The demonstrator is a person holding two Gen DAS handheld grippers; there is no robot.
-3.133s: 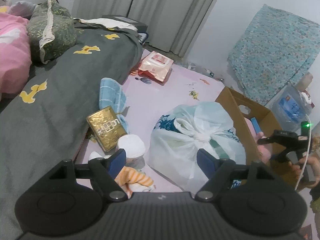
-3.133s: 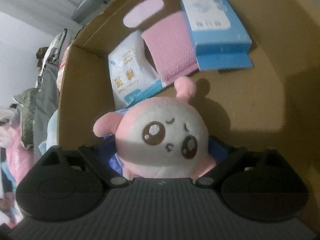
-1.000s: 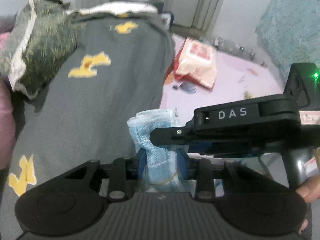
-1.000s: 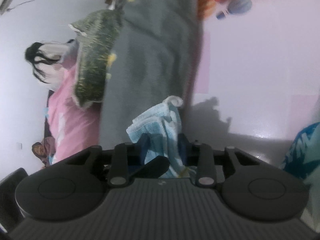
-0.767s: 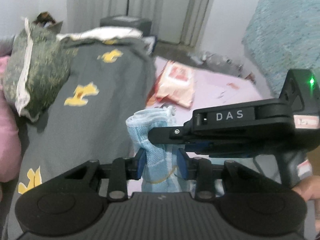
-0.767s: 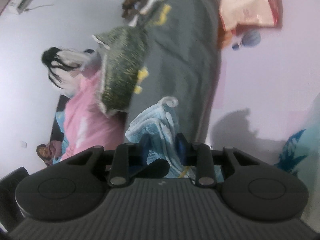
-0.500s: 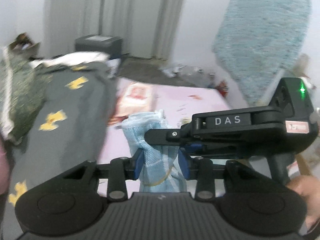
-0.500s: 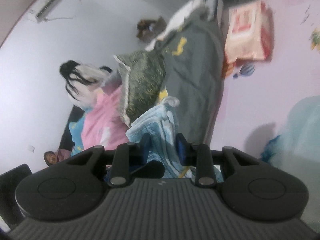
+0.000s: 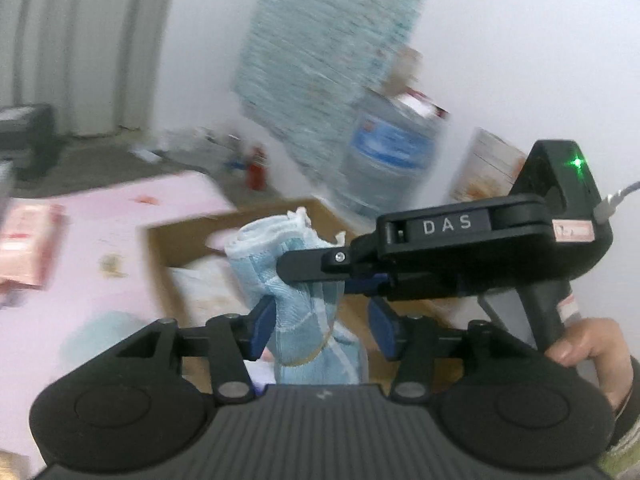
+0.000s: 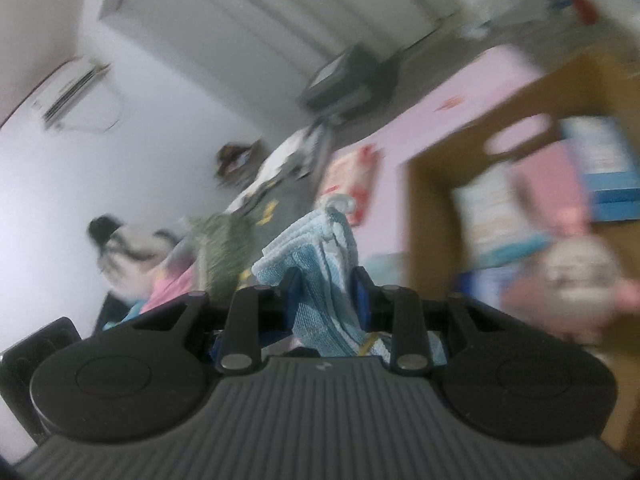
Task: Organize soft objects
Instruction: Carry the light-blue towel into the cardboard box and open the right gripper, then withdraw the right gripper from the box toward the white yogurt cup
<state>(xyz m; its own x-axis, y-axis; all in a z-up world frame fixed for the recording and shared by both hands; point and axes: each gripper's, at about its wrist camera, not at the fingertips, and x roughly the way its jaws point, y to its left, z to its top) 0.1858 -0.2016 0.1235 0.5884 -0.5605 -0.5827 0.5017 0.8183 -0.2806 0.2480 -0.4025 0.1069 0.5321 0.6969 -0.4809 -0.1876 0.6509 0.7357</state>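
1. The right gripper (image 10: 326, 294) is squeezing the folded blue towel (image 10: 320, 280) tight and holding it up in the air.
2. The left gripper (image 9: 322, 326) is opening its jaws. The towel is sitting between them, but one blue pad is standing clear of the cloth.
3. The towel is hanging near the brown cardboard box (image 10: 432, 168), not inside it yet.
4. Some things are lying in the box already: a pink and white plush toy (image 10: 576, 276), a blue packet (image 10: 604, 168) and a white pack.
5. Dropping the towel in is looking like the next job.
6. Everything far away is looking smeary, so the bed and the floor are hard to make out. The bottom of the towel is hiding behind the grippers.
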